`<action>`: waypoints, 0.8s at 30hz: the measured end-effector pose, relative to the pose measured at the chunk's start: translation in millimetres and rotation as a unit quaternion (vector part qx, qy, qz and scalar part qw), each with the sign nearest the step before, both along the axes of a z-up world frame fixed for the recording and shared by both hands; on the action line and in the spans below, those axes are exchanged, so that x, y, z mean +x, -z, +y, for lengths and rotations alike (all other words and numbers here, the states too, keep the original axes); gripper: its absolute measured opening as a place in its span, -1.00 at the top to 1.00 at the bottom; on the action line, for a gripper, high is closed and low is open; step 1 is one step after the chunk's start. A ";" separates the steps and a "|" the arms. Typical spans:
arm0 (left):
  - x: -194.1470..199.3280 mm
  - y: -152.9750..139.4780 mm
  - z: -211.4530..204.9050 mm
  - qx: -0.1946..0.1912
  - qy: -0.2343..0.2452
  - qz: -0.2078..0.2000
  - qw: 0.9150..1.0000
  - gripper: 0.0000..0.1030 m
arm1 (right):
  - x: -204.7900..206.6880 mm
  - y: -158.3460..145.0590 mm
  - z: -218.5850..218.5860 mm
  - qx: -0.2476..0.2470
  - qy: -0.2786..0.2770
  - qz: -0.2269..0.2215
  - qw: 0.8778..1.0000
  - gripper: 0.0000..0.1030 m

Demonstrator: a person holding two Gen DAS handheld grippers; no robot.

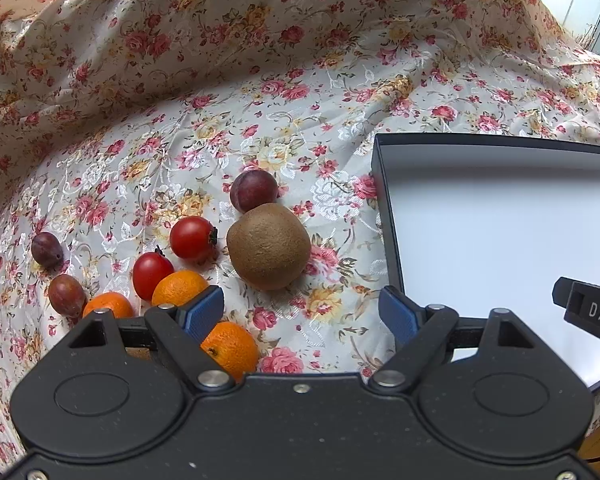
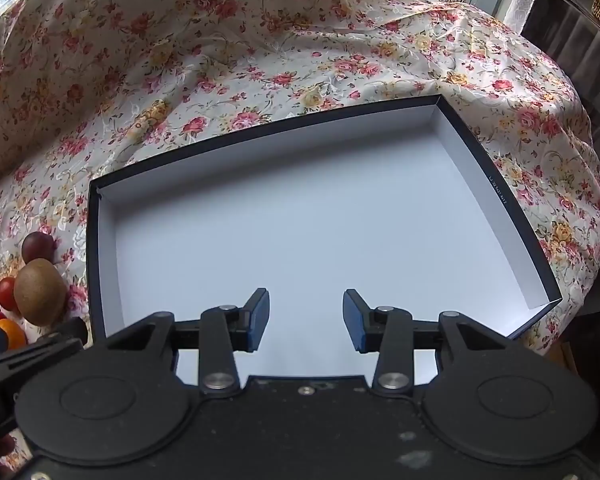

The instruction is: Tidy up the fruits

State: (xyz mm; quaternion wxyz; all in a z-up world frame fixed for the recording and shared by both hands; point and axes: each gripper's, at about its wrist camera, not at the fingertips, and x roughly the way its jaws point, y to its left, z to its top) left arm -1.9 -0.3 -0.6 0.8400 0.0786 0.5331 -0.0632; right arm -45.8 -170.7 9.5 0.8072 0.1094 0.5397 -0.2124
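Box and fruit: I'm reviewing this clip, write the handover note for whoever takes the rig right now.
Left hand-held gripper: open, empty, above the fruit on the floral cloth.
Right hand-held gripper: open, empty, over the box.
Fruit, all on the cloth left of the box: kiwi, three plums, two tomatoes, three oranges.
Done: nothing; the box holds no fruit.
Left: move every fruit into the box. The kiwi is nearest the box.
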 end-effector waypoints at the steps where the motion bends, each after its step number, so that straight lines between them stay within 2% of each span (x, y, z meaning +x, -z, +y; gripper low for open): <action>1: -0.1 0.1 0.0 0.001 0.000 0.000 1.000 -0.66 | 0.1 0.1 0.0 0.000 0.000 0.000 1.000 0.17; 24: 1.0 1.6 -1.6 0.003 0.002 0.007 1.000 -0.66 | 1.0 0.1 -0.6 0.003 -0.001 0.002 1.000 0.17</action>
